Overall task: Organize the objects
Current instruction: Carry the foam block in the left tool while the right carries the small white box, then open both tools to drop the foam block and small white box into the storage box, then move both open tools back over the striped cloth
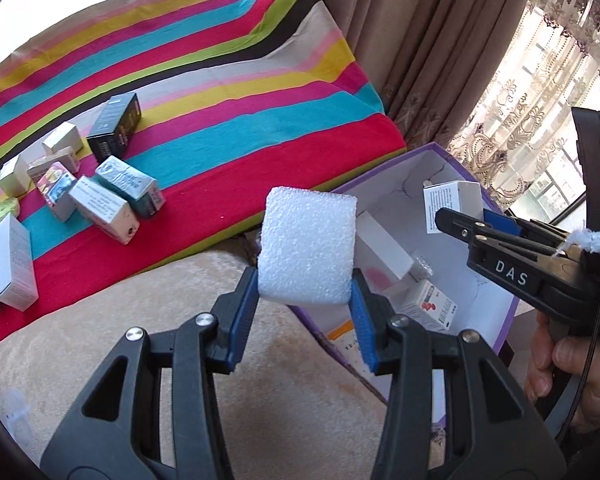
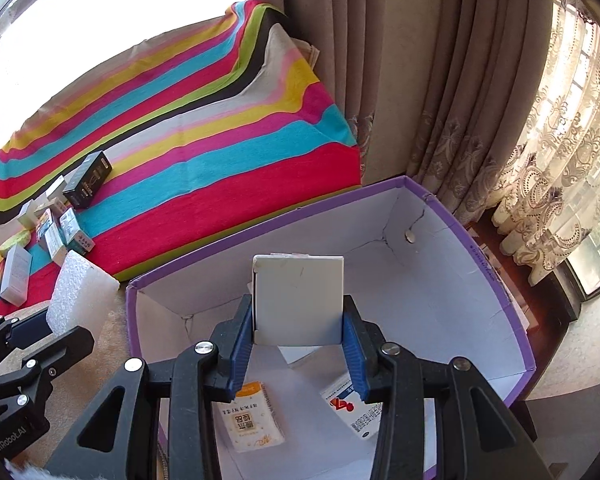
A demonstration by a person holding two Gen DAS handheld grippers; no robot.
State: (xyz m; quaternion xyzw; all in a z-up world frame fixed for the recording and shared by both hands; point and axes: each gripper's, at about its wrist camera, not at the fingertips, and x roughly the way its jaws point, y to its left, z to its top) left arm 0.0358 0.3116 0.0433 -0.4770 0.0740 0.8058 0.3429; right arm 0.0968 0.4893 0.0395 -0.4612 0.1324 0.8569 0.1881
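Left gripper [image 1: 306, 300]: is pinching a white foam block [image 1: 308, 246] between its blue pads [image 1: 245, 312], at the centre of the left wrist view; the block is standing up above the fingertips.
Foam block position: is hovering over the near edge of the purple box [image 1: 496, 332], above a beige cushion [image 1: 100, 344]. In the right wrist view the same block [image 2: 82, 292] is showing at the left edge, just outside the box wall.
Right gripper [image 2: 298, 334]: is clamping a white carton [image 2: 298, 298] by its two sides, at the centre of the right wrist view. In the left wrist view this gripper [image 1: 444, 216] is entering from the right, with the carton [image 1: 452, 204] at its tip and a person's hand [image 1: 560, 372] gripping the handle.
Carton position: is hanging over the open interior of the purple box [image 2: 460, 232], clear of its floor.
Purple box contents: a pale packet with an orange band [image 2: 250, 420] and a white medicine carton with a red mark [image 2: 352, 412] are lying flat on the floor of the box, in the lower part of the frame.
Striped cloth [image 1: 220, 80]: is filling the upper left of the frame; a cluster of small cartons is lying on it at the left, including a black carton [image 1: 116, 126], a teal carton [image 1: 130, 184] and a long white carton [image 1: 14, 266].
Curtains [image 2: 440, 100]: are hanging at the upper right.
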